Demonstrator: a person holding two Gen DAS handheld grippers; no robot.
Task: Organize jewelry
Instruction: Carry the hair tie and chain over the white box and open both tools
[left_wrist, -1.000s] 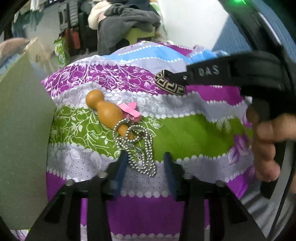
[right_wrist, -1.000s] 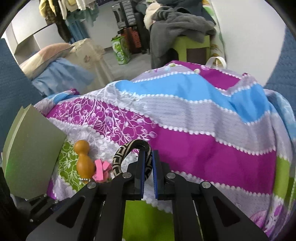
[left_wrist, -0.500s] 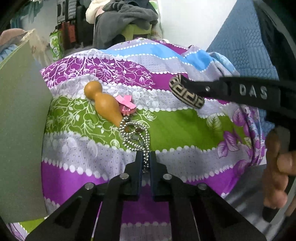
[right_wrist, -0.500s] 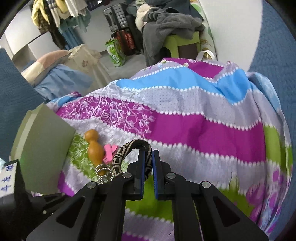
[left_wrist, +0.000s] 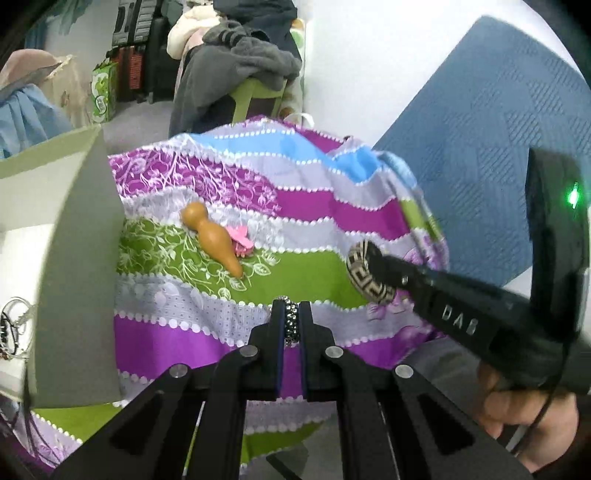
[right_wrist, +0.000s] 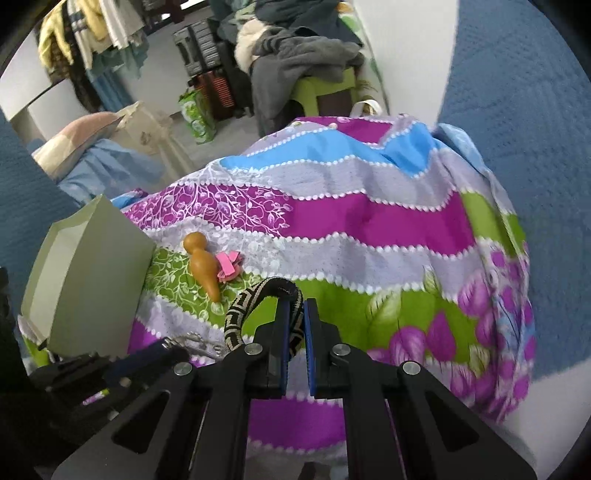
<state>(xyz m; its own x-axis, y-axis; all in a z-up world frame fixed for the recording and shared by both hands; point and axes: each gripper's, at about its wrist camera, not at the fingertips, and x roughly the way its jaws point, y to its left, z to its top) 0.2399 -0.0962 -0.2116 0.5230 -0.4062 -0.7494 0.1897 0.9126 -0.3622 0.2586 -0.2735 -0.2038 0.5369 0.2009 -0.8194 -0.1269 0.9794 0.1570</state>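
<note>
My left gripper is shut on a silver chain, lifted off the striped cloth. My right gripper is shut on a black-and-beige patterned bangle, held above the cloth; the bangle also shows in the left wrist view. A brown wooden gourd and a pink bow clip lie on the green stripe, also seen in the right wrist view as gourd and clip. The chain shows faintly at the left gripper in the right wrist view.
An open grey-green box stands at the cloth's left edge, with jewelry pieces inside; it shows in the right wrist view too. A blue panel is on the right. Clothes on a green stool lie beyond.
My left gripper closed on the silver chain and lifted it away from the gourd, drawing back. My right gripper rose and pulled back with the bangle.
</note>
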